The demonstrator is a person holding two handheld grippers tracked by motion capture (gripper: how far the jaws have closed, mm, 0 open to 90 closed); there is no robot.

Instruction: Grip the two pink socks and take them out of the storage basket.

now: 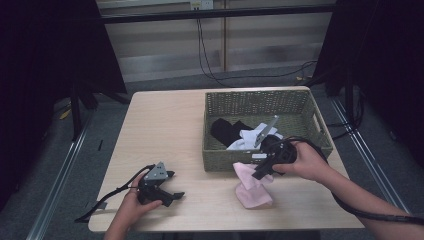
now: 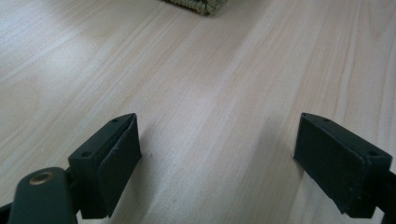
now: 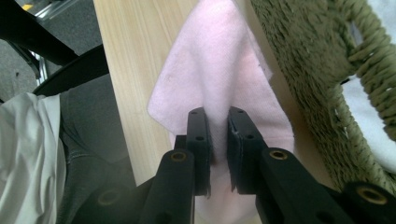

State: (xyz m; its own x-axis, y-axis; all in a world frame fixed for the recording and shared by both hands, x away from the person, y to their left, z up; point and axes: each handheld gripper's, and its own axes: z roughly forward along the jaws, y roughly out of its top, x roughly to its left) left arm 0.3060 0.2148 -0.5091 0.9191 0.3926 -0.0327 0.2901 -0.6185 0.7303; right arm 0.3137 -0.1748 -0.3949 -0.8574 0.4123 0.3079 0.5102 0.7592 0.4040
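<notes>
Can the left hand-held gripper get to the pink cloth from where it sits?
Probably yes. The left hand-held gripper rests open on the table, with bare wood between it and the pink cloth. But the right hand-held gripper is clamped on that cloth, so the upper part is taken.

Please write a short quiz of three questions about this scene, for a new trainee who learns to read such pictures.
1. True or false: the right hand-held gripper is shut on the pink cloth.
2. Where does the pink cloth lie? A) inside the woven basket; B) on the table in front of the basket; C) on the floor.
3. What is between the jaws of the left hand-held gripper?

Key:
1. True. In the right gripper view the pads pinch a fold of the cloth.
2. B. The cloth touches the table beside the basket's near wall.
3. Nothing. The jaws stand wide open above bare wood.
</notes>
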